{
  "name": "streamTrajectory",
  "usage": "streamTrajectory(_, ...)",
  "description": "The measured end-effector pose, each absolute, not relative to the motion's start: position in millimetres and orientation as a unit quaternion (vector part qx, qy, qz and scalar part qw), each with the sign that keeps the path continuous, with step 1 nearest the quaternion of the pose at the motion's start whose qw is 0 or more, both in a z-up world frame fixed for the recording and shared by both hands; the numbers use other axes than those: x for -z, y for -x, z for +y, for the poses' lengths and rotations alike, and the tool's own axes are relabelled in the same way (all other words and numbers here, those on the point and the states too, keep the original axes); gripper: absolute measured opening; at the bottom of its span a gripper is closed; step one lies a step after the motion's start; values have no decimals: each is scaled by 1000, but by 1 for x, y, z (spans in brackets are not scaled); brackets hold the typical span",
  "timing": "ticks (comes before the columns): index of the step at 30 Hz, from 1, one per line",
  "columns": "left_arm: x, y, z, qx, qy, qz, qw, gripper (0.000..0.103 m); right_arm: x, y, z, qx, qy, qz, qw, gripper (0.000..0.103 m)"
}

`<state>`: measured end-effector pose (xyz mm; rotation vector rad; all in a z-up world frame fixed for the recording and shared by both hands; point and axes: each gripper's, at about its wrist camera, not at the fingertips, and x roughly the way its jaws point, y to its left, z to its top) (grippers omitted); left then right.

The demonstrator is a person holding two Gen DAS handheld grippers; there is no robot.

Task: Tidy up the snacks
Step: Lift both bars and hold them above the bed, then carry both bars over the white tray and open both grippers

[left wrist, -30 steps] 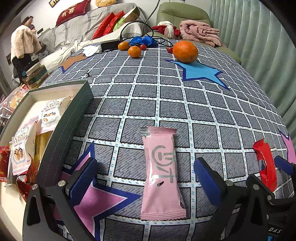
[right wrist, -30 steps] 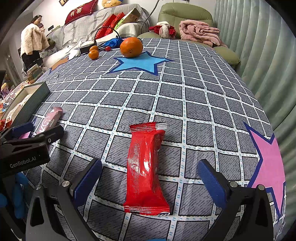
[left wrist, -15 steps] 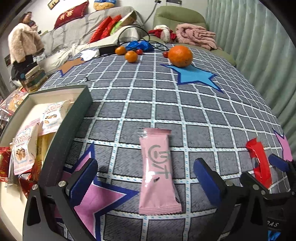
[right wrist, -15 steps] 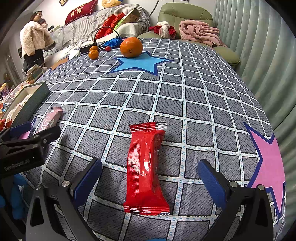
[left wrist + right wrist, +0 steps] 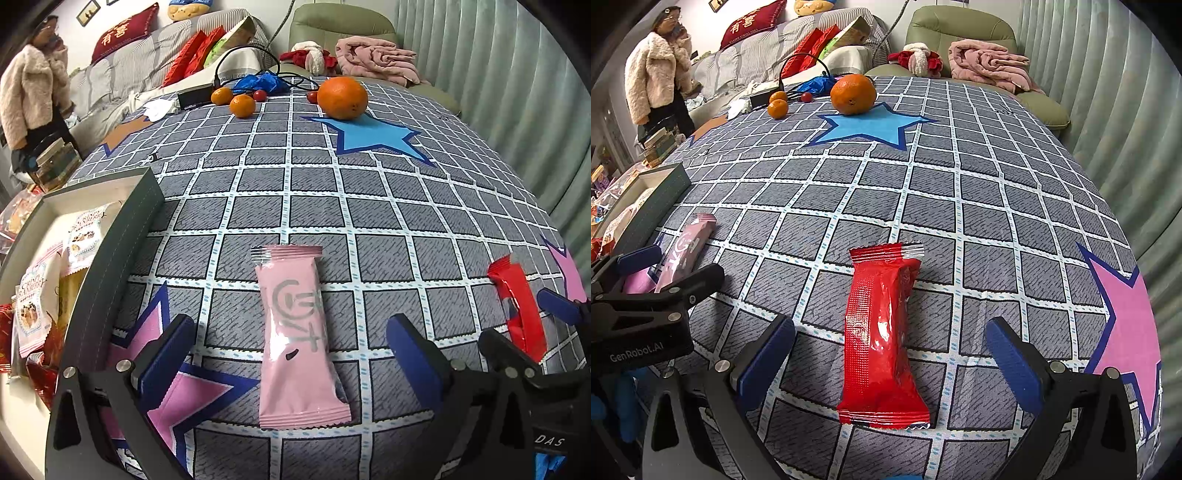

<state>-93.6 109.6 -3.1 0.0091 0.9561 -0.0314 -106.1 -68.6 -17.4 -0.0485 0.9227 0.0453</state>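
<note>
A pink snack pack (image 5: 297,332) lies flat on the checked tablecloth, lengthwise between the fingers of my open left gripper (image 5: 291,350). A red snack pack (image 5: 881,336) lies the same way between the fingers of my open right gripper (image 5: 890,354). Neither pack is held. The red pack also shows in the left wrist view (image 5: 517,310), and the pink pack in the right wrist view (image 5: 687,249). A dark green box (image 5: 122,236) at the left holds several snack packs (image 5: 33,299).
A large orange (image 5: 342,98), small oranges (image 5: 242,105), cherry tomatoes, a cable and a blue bag sit at the table's far end. A sofa and armchair stand behind. A person (image 5: 659,70) stands far left. A curtain hangs at the right.
The left gripper has drawn back and risen a little, so the pink pack sits slightly farther forward between its fingers. The right gripper and red pack have not moved.
</note>
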Motion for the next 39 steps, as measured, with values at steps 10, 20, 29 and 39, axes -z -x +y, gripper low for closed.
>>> streamTrajectory(10,3,93,110,14,-4,460,888,103,18,105,-68,-22,24,445,895,103)
streamTrajectory(20,-8,87,92,42,-24,489,871,27,3,103,-66,-25,32,472,881,55)
streamTrajectory(29,-48,110,111,88,27,471,877,27,-24,107,-63,-92,-41,483,870,23)
streamTrajectory(39,-100,154,212,2,61,431,900,27,-65,105,36,-212,-28,469,857,23)
